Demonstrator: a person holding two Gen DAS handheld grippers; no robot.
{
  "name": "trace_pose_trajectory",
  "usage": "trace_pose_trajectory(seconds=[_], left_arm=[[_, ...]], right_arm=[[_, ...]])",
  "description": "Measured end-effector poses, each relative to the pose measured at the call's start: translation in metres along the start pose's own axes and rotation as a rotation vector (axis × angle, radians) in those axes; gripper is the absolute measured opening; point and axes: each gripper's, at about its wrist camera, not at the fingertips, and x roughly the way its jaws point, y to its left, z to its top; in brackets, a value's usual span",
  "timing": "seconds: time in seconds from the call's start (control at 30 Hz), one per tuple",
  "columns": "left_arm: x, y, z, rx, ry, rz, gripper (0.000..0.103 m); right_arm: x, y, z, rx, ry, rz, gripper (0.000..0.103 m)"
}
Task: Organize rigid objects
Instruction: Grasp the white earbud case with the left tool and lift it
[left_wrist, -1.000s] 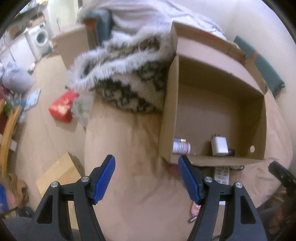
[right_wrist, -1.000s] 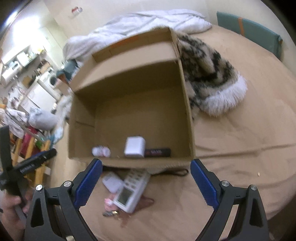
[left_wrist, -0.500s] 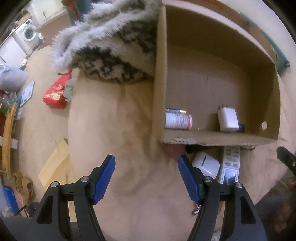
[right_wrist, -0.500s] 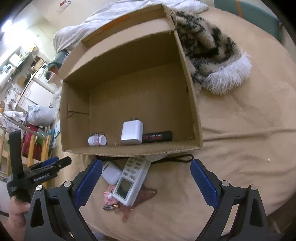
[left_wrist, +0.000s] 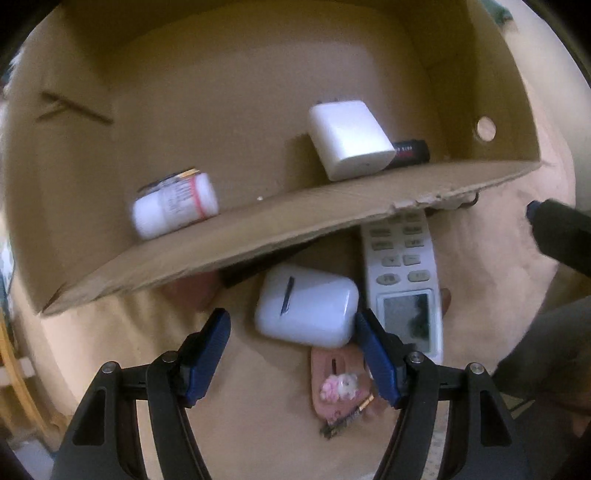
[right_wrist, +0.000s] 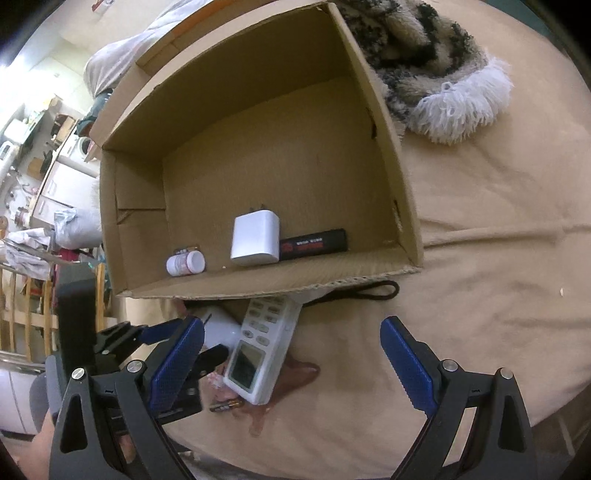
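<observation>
Just outside the cardboard box (left_wrist: 280, 225), at its 6 o'clock wall, the white earbud case (left_wrist: 306, 306) sits between the open left gripper (left_wrist: 291, 332); its right pad could snag the remote (left_wrist: 402, 280) at 3 o'clock.

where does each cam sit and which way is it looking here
Left wrist: sits on the left gripper, looking down its open blue fingers at the white earbud case beside the cardboard box.
Right wrist: sits on the right gripper, angled down over the box; the left gripper and a hand show at lower left.
Shared: box, white charger, pill bottle, remote.
</observation>
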Motion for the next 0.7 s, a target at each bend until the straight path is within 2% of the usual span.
trace_pose_trajectory(seconds=[0.1,0.13,0.17,0.23,0.37,0.5,0.57,0.63,0.7], left_arm=[[0.006,-0.004,0.006,0.013,-0.006,0.021,0.067],[0.007,-0.005,0.008,0.007,-0.010,0.015,0.064],[0.006,-0.004,0.009,-0.005,-0.010,-0.012,0.054],[0.003,0.000,0.009,-0.034,-0.014,-0.046,0.053],[-0.005,0.004,0.006,-0.053,-0.024,-0.010,0.053],[-0.020,0.016,-0.006,-0.121,-0.017,0.003,0.053],[-0.034,0.020,-0.012,-0.140,-0.041,0.007,0.053],[-0.047,0.027,-0.014,-0.153,-0.083,0.025,0.053],[-0.059,0.028,-0.022,-0.155,-0.125,0.049,0.053]], right_arm=[[0.000,-0.005,0.001,0.022,0.003,0.002,0.102],[0.001,-0.006,0.001,0.029,0.004,0.002,0.102],[0.002,-0.007,0.002,0.034,0.004,0.003,0.102],[0.002,-0.008,0.003,0.042,0.003,0.003,0.102],[0.005,-0.012,0.005,0.071,0.011,0.023,0.102],[0.017,-0.017,0.007,0.129,0.053,0.098,0.101],[0.022,-0.018,0.010,0.137,0.072,0.112,0.081],[0.027,-0.015,0.012,0.131,0.085,0.119,0.077],[0.034,-0.003,0.014,0.061,0.091,0.042,0.074]])
